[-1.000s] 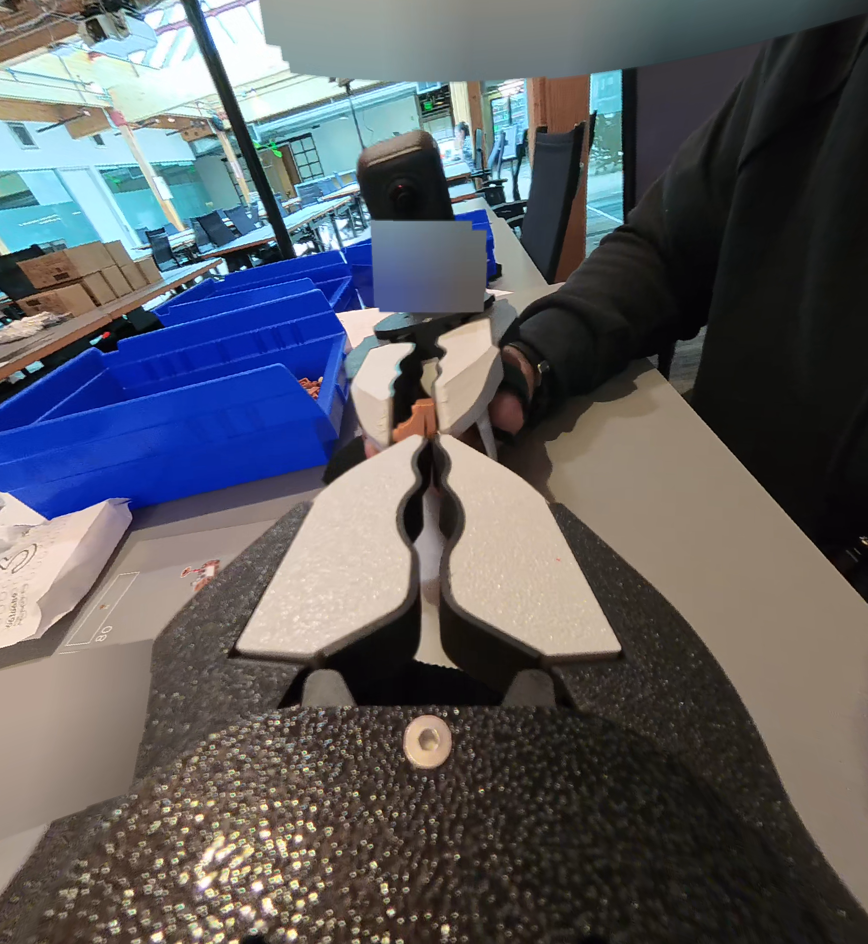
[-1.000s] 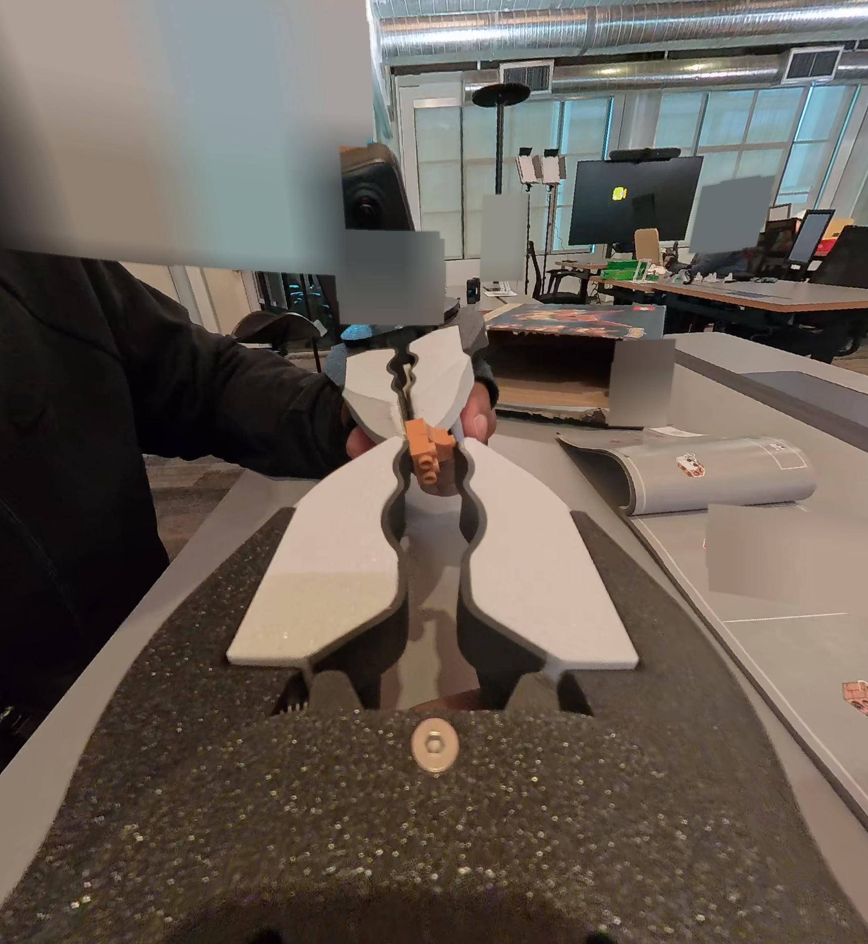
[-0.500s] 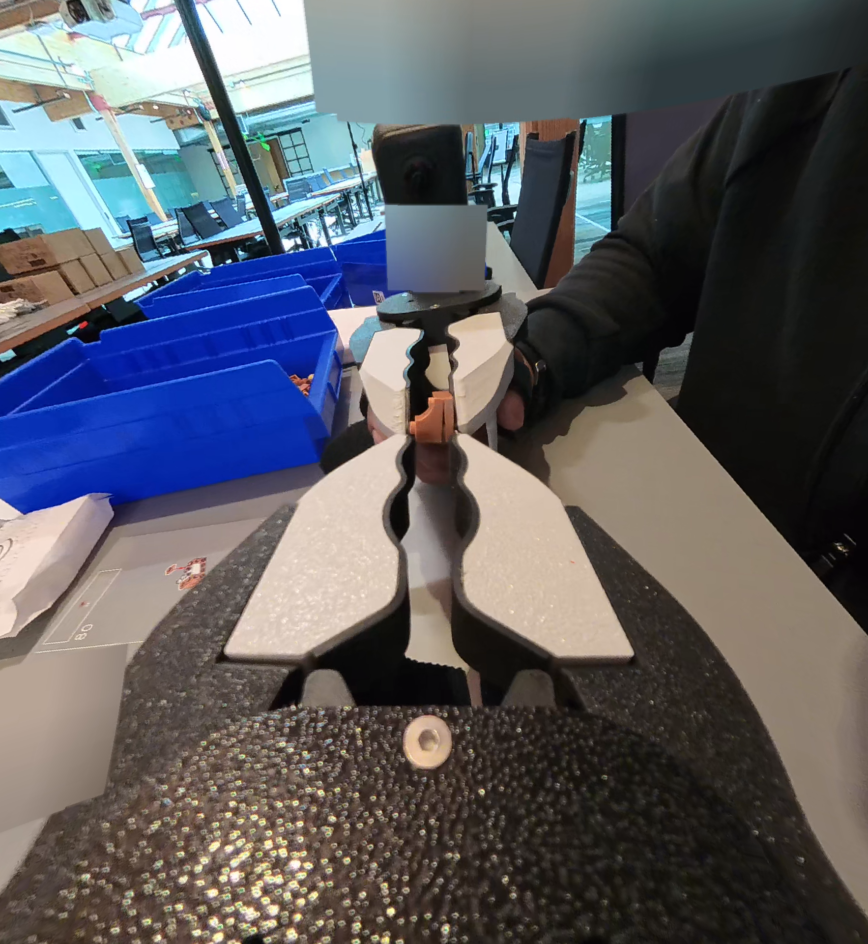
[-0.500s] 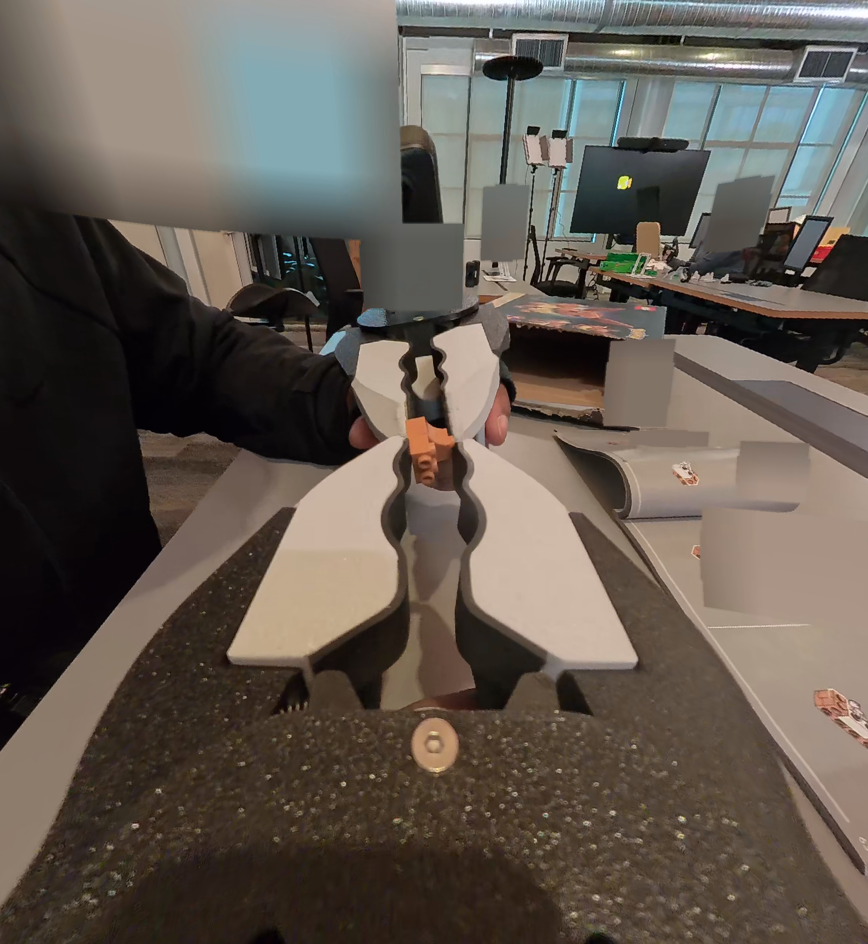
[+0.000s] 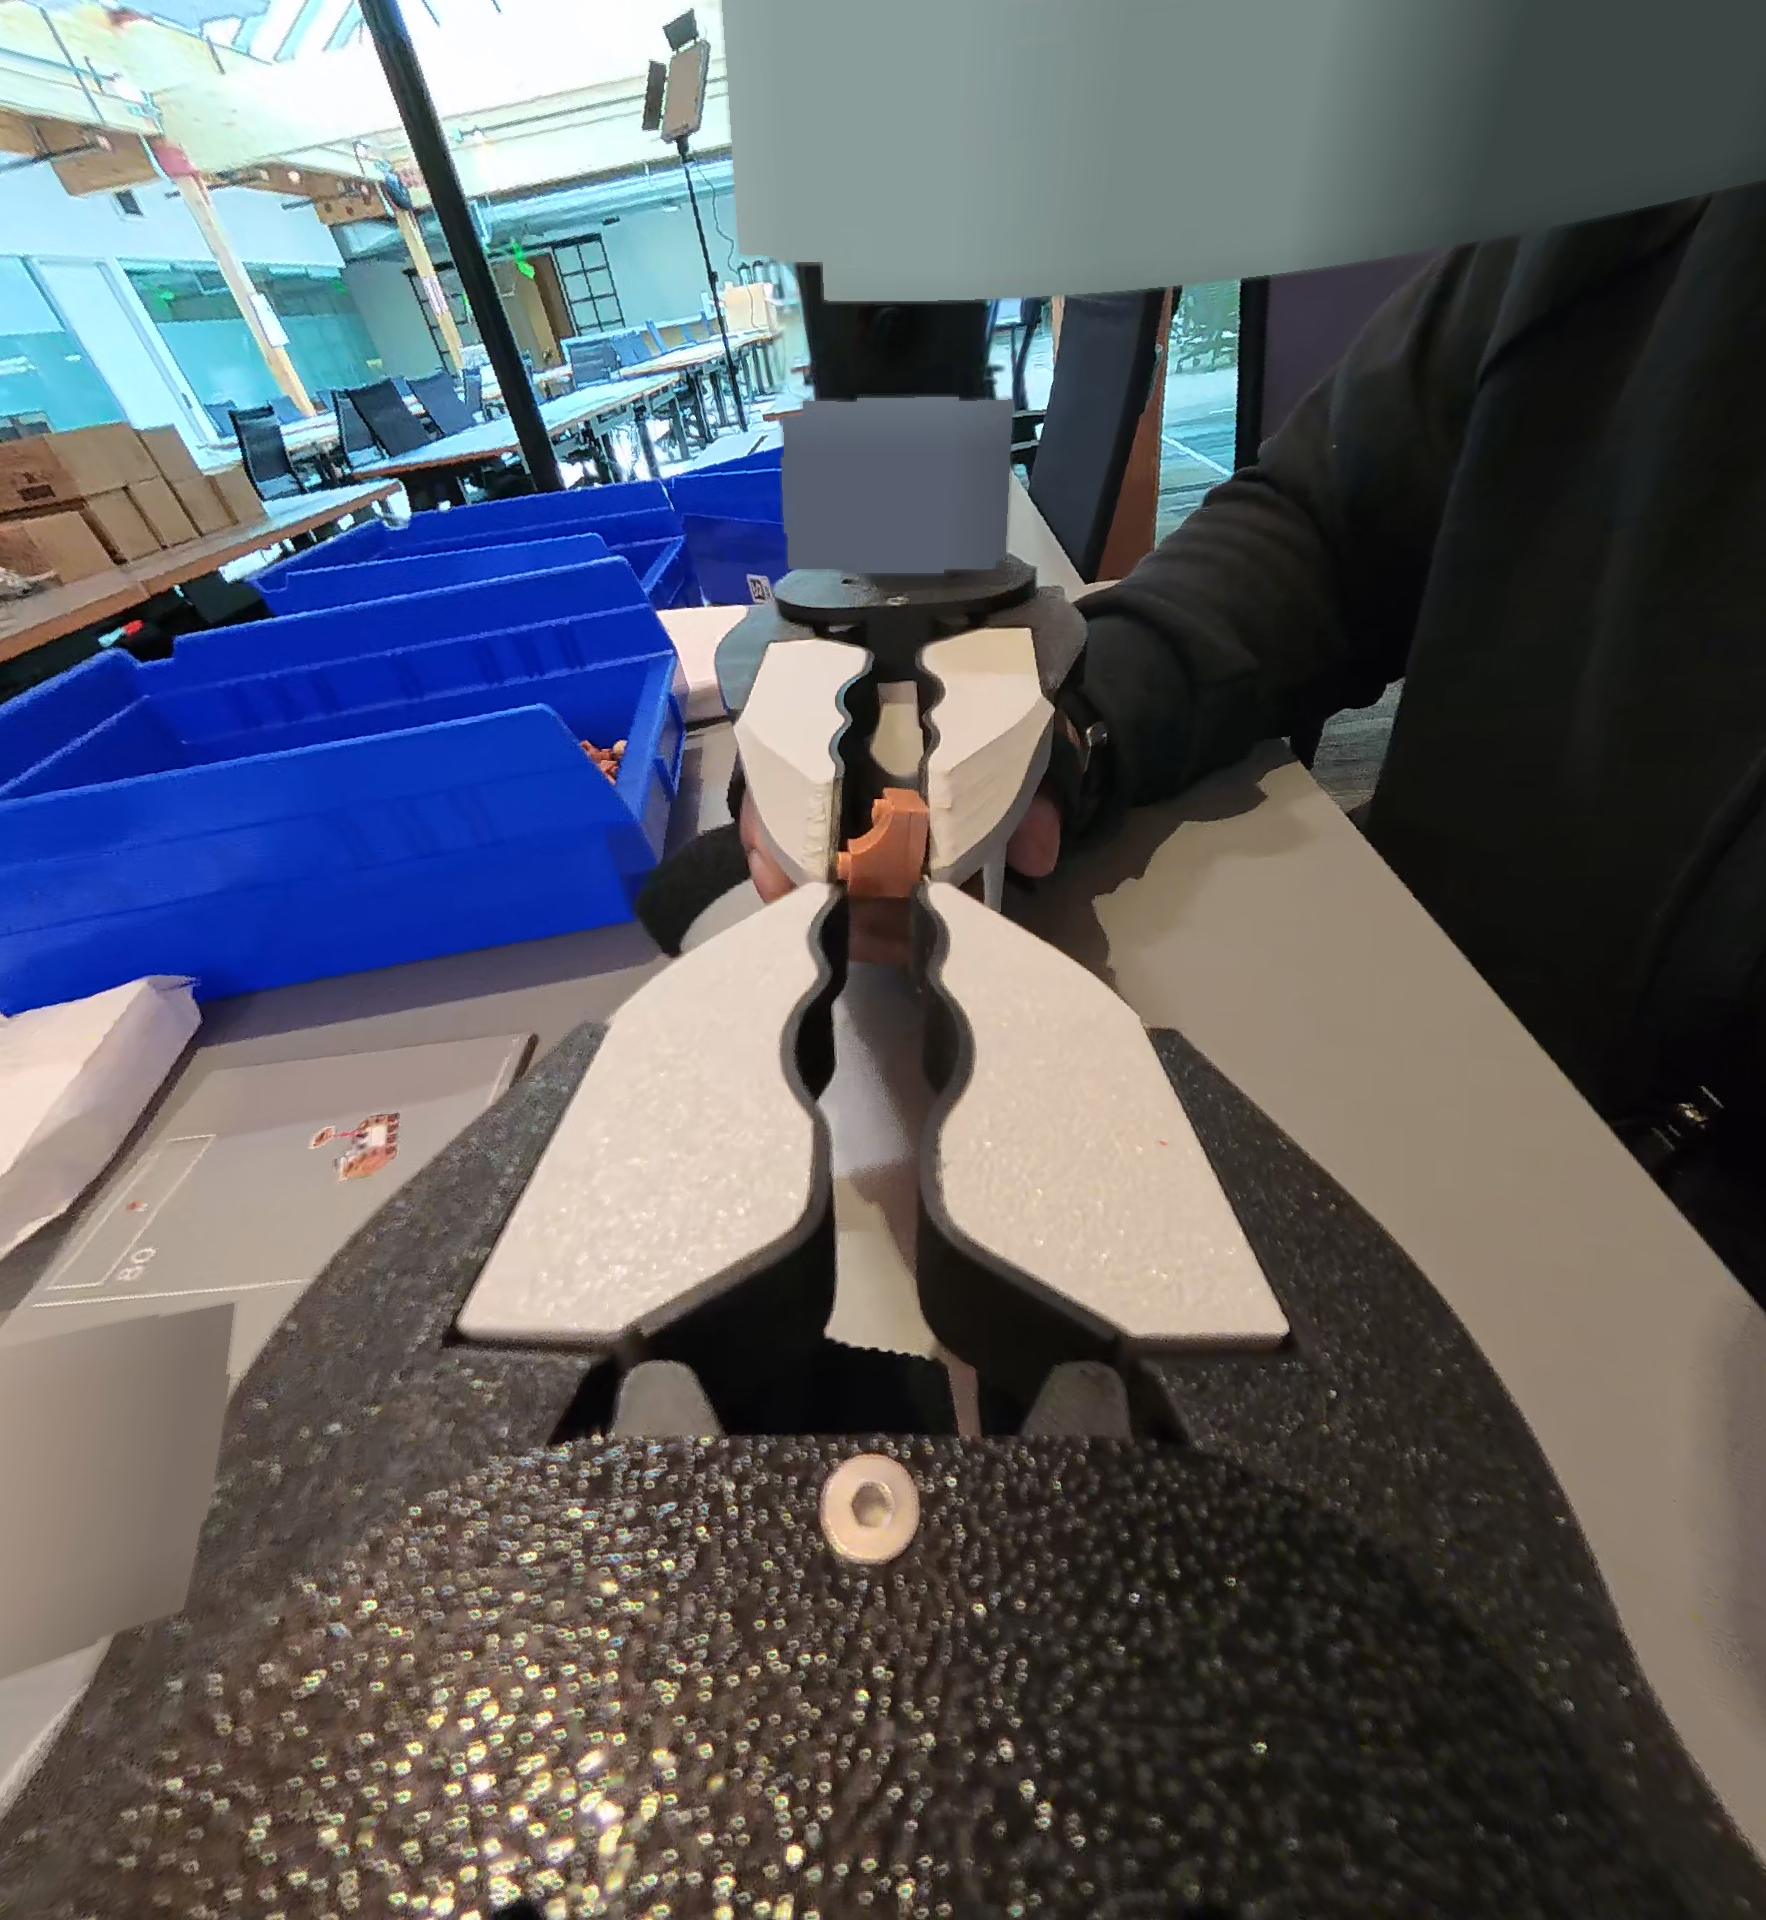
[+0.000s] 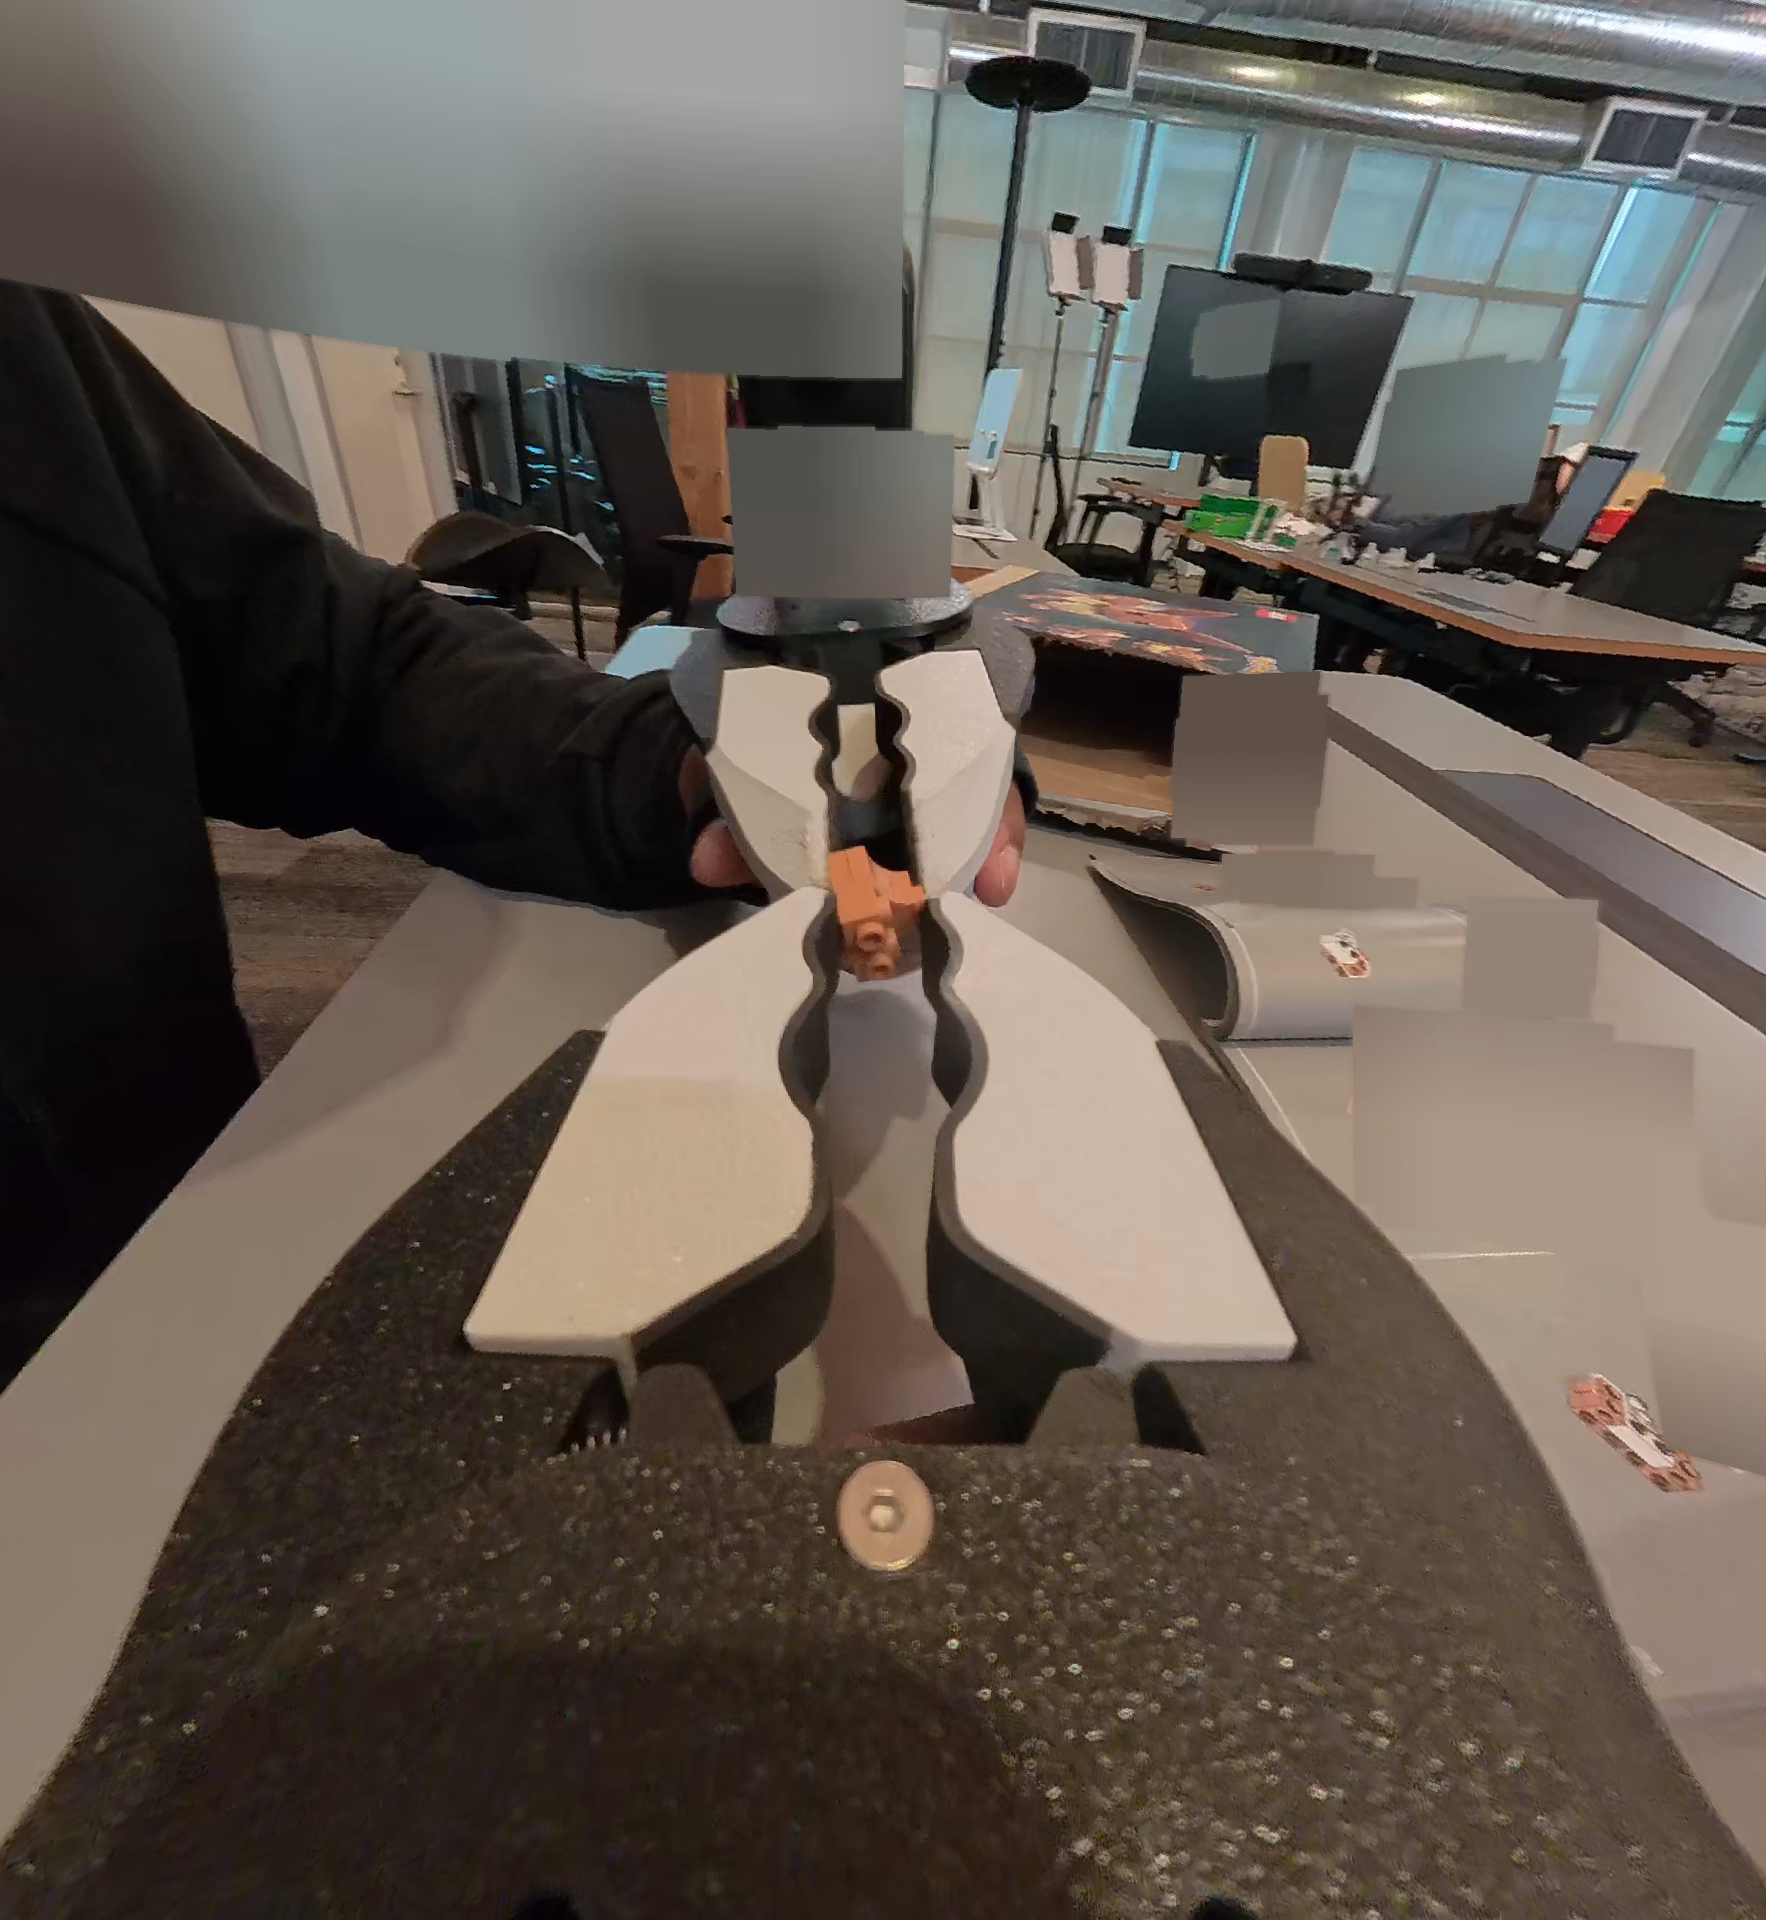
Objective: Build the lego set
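Note:
My two grippers meet tip to tip above the grey table (image 5: 1326, 1039). Between them is a small orange brick assembly (image 5: 884, 842), also seen in the right wrist view (image 6: 863, 925). My left gripper (image 5: 877, 904) is closed around its near, darker end. In the right wrist view the left gripper's (image 6: 863, 868) pads sit against both sides of the piece. My right gripper (image 6: 874, 914) is shut on the same piece from the opposite side. It shows in the left wrist view (image 5: 881, 868) with the brick's stud against one pad. A hand holds each gripper.
Blue bins (image 5: 287, 810) stand to the left, one holding small brown pieces (image 5: 604, 750). A white paper bag (image 5: 37, 1122) and a grey printed sheet (image 5: 318, 1132) lie beside them. A cardboard box (image 6: 1118, 707) and a curled grey booklet (image 6: 1326, 966) are on the right. A dark sleeve (image 5: 1481, 623) crosses the table edge. The grippers are tip to tip, or close to it.
My left gripper was shut with bare tips just short of the brick. Its jaws parted and now sit around the piece. The right gripper kept its hold throughout.

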### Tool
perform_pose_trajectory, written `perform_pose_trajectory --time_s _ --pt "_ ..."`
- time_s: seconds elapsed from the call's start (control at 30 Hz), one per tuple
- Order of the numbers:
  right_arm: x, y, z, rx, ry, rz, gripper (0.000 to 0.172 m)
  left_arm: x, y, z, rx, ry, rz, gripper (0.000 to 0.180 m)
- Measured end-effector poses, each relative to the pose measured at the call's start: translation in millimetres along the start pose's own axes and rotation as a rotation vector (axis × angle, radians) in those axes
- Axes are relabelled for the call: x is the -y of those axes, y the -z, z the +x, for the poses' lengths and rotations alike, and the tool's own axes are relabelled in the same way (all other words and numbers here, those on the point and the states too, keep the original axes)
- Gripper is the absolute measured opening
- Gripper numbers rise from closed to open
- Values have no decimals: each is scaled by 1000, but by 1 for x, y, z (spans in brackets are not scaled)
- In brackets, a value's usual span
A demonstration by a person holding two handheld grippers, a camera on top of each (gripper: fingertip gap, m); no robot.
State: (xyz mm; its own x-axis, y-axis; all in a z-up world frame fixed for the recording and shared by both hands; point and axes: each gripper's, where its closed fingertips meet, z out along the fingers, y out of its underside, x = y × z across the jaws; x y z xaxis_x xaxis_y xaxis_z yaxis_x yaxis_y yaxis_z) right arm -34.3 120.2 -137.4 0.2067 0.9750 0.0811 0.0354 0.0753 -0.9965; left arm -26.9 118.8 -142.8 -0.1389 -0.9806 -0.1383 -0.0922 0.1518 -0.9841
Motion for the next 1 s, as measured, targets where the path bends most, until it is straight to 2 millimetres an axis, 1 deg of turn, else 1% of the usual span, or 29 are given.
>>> perform_pose_trajectory --time_s 0.07,0.1,0.17,0.23,0.33,0.43,0.57,0.8,0.93,1.0 --pt "-4 1 5 -35 24 -20 15 -2 2 -5 -1 55 -7 20" --pt "-7 1 6 -52 57 -42 15 -2 3 -7 -6 100 0 22" --pt "-13 0 12 -106 126 -89 15 -2 5 -11 -38 228 19 25" --pt "-18 -1 12 -122 164 -122 15 -7 4 -15 -67 382 12 25" --pt "-26 -4 12 -130 189 -165 15 -16 0 -11 -149 566 -16 25" --pt "-33 -6 12 -136 226 -199 15 -24 -3 -7 -191 684 -40 24" --pt "-37 -6 13 -154 271 -226 15 -27 -3 -6 -220 769 -50 22" --pt "-44 -8 16 -191 345 -281 15 -30 -4 -6 -223 872 -55 24" --pt "-47 -8 20 -224 397 -315 15 -29 -5 -7 -226 941 -36 30" --pt "-50 -8 20 -229 412 -329 15 -32 -5 -8 -214 948 -45 30"
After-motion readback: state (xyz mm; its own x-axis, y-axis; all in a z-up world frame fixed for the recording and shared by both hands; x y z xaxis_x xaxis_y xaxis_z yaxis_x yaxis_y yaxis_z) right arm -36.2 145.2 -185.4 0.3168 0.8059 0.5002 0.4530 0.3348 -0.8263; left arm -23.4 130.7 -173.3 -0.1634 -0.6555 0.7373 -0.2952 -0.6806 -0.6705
